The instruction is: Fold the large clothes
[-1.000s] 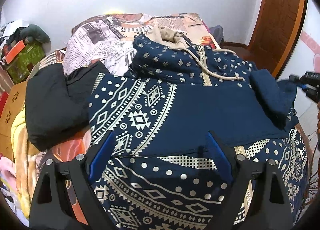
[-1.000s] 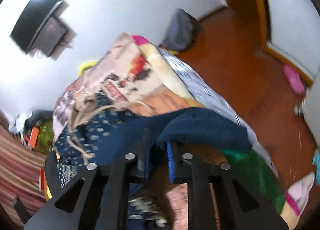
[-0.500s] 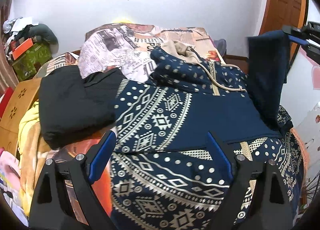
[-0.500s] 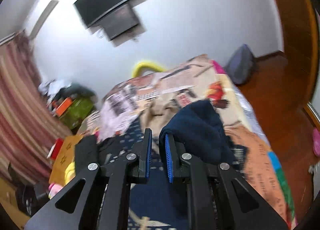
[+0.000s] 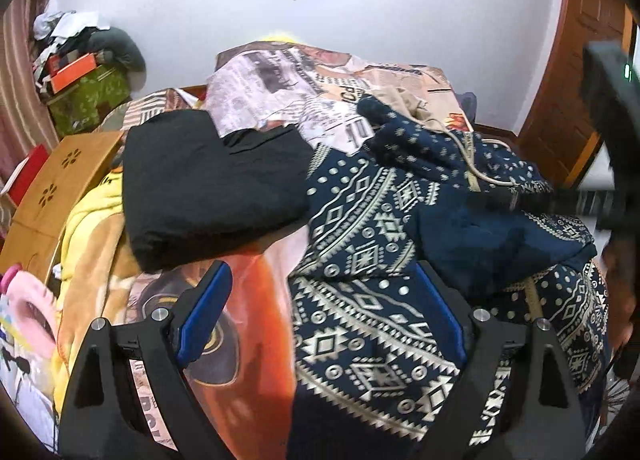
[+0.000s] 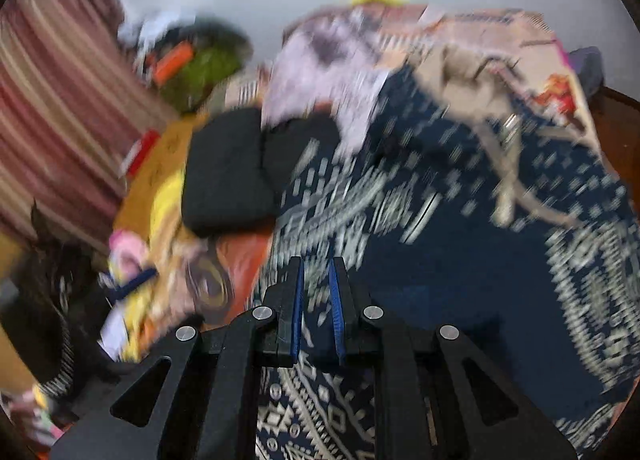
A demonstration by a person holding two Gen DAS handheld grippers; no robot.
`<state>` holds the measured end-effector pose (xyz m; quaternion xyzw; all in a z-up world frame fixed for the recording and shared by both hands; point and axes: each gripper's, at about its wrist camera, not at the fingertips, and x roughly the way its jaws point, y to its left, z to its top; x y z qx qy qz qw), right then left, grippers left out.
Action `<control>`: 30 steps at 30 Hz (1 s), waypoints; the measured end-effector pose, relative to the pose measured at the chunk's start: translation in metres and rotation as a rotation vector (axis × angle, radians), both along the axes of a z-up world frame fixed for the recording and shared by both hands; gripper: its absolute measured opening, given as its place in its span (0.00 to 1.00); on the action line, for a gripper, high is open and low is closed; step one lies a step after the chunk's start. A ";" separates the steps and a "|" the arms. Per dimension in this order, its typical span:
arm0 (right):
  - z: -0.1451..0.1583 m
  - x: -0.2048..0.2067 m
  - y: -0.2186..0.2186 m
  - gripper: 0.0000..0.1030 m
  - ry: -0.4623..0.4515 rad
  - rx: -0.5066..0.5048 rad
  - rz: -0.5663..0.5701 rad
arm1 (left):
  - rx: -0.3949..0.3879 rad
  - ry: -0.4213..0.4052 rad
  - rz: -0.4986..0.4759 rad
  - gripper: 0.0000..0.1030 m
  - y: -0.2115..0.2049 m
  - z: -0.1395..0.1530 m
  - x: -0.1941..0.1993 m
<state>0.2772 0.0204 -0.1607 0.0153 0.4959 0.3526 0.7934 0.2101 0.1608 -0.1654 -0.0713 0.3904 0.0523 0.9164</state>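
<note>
A bed covered by a newspaper-and-cartoon print blanket [image 5: 280,75] fills the area ahead of both claws; its printed lettering is too distorted to read with certainty. The navy hooded sweatshirt with cream geometric pattern and beige drawstrings [image 5: 372,227] lies spread on this blanket, directly under and ahead of the left gripper [image 5: 320,312], whose blue-padded jaws stand wide apart with nothing between them; the garment's left edge runs between the two fingers. A plain navy sleeve [image 5: 480,236] lies folded across the chest, ahead and right of that claw. A folded black garment [image 5: 208,187] rests ahead and left of it, just beside the sweatshirt. In the blurred right wrist view, the right gripper [image 6: 316,300] hangs over the sweatshirt's patterned front, jaws drawn nearly together, with only patterned fabric visible through the narrow gap and no cloth clamped.
</note>
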 end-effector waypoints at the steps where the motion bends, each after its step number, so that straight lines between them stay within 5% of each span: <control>1: -0.010 -0.004 0.006 0.11 0.018 -0.027 0.020 | -0.004 0.005 0.006 0.88 0.003 -0.002 -0.002; 5: -0.029 -0.013 0.008 0.11 0.049 -0.082 0.043 | -0.013 0.025 0.014 0.88 0.007 -0.007 -0.005; 10: -0.007 -0.023 -0.009 0.12 -0.029 -0.107 0.019 | 0.012 0.043 -0.013 0.88 -0.004 -0.008 -0.001; 17: 0.037 -0.024 -0.070 0.40 -0.220 -0.156 -0.118 | 0.058 0.036 -0.096 0.88 -0.040 -0.001 0.017; 22: 0.046 -0.024 -0.111 0.45 -0.315 -0.243 -0.205 | 0.106 0.066 -0.177 0.88 -0.080 -0.006 0.039; 30: 0.028 -0.007 -0.183 0.47 -0.255 -0.271 -0.335 | 0.188 0.158 -0.285 0.88 -0.137 -0.035 0.075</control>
